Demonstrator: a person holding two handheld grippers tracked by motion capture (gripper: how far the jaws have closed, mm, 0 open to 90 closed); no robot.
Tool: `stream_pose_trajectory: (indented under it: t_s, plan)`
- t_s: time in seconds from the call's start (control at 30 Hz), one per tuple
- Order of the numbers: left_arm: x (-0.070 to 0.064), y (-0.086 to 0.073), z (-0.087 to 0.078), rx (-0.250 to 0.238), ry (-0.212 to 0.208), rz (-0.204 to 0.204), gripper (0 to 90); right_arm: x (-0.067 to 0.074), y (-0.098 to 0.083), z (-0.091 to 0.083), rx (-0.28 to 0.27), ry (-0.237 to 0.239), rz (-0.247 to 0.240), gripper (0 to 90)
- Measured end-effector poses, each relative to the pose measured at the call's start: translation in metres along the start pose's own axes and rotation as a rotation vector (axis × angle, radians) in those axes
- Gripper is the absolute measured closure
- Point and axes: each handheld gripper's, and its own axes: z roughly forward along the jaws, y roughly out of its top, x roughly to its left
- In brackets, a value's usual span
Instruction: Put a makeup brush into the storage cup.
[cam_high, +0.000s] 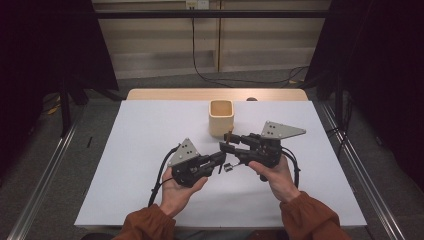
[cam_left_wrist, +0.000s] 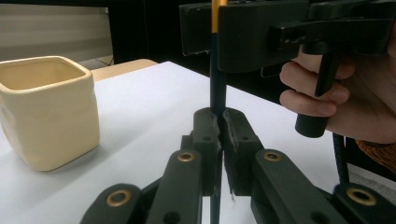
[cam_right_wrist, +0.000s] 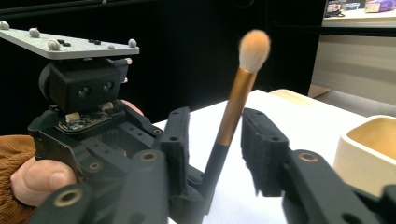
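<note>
A make-up brush (cam_right_wrist: 236, 107) with a dark handle, a gold ferrule and a pale tuft stands upright and slightly tilted. My left gripper (cam_left_wrist: 220, 116) is shut on the lower handle of the brush (cam_left_wrist: 217, 88). My right gripper (cam_right_wrist: 215, 114) has its jaws on either side of the brush at the ferrule, with a gap on each side and the pads (cam_right_wrist: 254, 149) not touching it. In the high view the left gripper (cam_high: 221, 159) and right gripper (cam_high: 227, 142) meet tip to tip above the middle of the table, just in front of a cream square cup (cam_high: 221, 117).
The cream cup (cam_left_wrist: 46, 112) stands open-topped on the white table (cam_high: 150, 130), close behind the grippers. Its rim (cam_right_wrist: 369, 149) is at the right in the right gripper view. Black curtains and metal rails flank the table. Cables trail from both grippers.
</note>
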Motion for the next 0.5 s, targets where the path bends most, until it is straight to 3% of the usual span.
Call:
stream_pose_trajectory:
  t_s: [0.27,0.5]
  plan:
    - [-0.0012,-0.0013,0.0011,0.000,-0.003,0.004,84.7,-0.0025,-0.0009,-0.0005,-0.006,0.006,0.024,80.2]
    - [-0.0016,-0.0028,0.0023,0.004,0.002,0.020,84.6,-0.0008,-0.0009,0.0020,0.000,0.031,0.030,84.0]
